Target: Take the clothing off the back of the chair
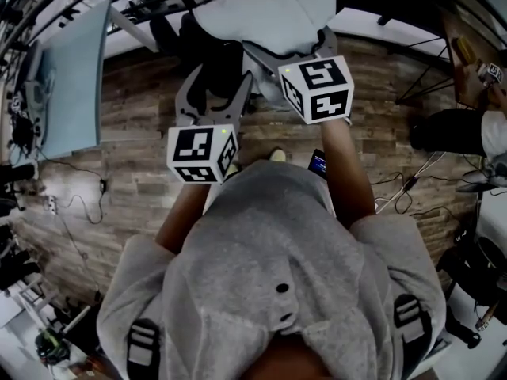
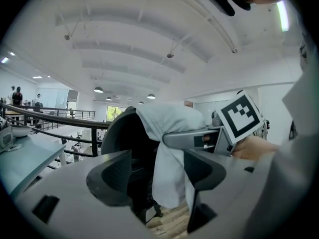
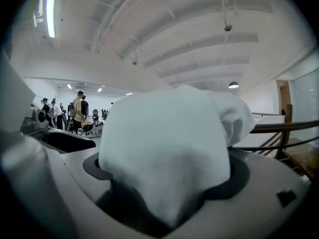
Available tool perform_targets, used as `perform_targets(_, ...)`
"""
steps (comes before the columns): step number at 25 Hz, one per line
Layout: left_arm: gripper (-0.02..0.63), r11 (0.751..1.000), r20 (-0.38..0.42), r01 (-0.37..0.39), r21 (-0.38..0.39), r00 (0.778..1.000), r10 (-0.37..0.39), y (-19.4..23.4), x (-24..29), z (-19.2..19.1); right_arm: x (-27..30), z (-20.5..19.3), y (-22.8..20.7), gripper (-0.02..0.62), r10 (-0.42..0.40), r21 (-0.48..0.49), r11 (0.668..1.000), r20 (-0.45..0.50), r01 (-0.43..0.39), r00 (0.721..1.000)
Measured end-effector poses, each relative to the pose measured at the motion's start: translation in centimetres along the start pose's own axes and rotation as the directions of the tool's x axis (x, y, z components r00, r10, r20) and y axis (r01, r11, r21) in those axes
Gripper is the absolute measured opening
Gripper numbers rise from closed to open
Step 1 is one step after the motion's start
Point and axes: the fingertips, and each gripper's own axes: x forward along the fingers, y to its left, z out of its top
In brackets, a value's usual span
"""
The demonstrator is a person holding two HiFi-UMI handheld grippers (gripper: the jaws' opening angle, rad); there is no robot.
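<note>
Currently the person in a grey hooded top is standing over a wooden floor and facing a dark chair, holding one gripper in each hand.

Clothing: a white garment is hanging over the top of the chair back. One side of it is trailing down the chair's right edge toward the floor. It is not lifted off yet.

Right gripper: its jaws are standing wide apart and reaching over the chair top. The white garment is bulging up through the gap between them and lying across both dark pads. No clamping is showing, so I am logging it as released. In the left gripper view, one of its grey fingers is lying level across the garment, just below the crest of the chair back.

Left gripper: its jaws are spread wide and holding nothing. It is pointing at the chair back from close by, with the chair and the hanging edge of the garment showing beyond the gap. It is sitting beside the right gripper, slightly nearer the person.

Surroundings: a dark railing is running behind the chair, and several people are standing far off in the hall.
</note>
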Motion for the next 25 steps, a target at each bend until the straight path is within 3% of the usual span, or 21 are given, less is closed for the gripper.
perform_targets(8,0.316,1.0,0.001,0.023,-0.007,1.0,-0.023,0.3,0.0,0.5,-2.6,0.3,-1.1,0.322,-0.025,-0.011,1.0,-0.075,0.025,0.997)
perform_targets(13,0.316,0.999,0.003,0.042,-0.009,0.999,-0.042,0.9,0.0,0.4,-3.8,1.0,-1.4,0.144,-0.018,0.086,0.996,-0.038,0.021,0.999)
perform_targets(16,0.316,0.998,0.007,0.062,-0.006,0.998,-0.061,0.6,-0.1,0.5,-4.3,1.4,-0.3,0.13,-0.034,0.069,0.997,-0.005,0.034,0.999)
perform_targets(21,0.316,0.996,0.018,0.092,0.014,0.996,-0.092,0.1,-1.1,0.7,-6.0,1.6,0.8,0.126,-0.05,0.127,0.991,0.074,0.04,0.996)
perform_targets(25,0.316,0.992,0.015,0.122,0.01,0.992,-0.122,-0.1,-2.5,0.5,-7.4,1.3,1.9,0.124,-0.089,0.111,0.991,0.08,0.08,0.993)
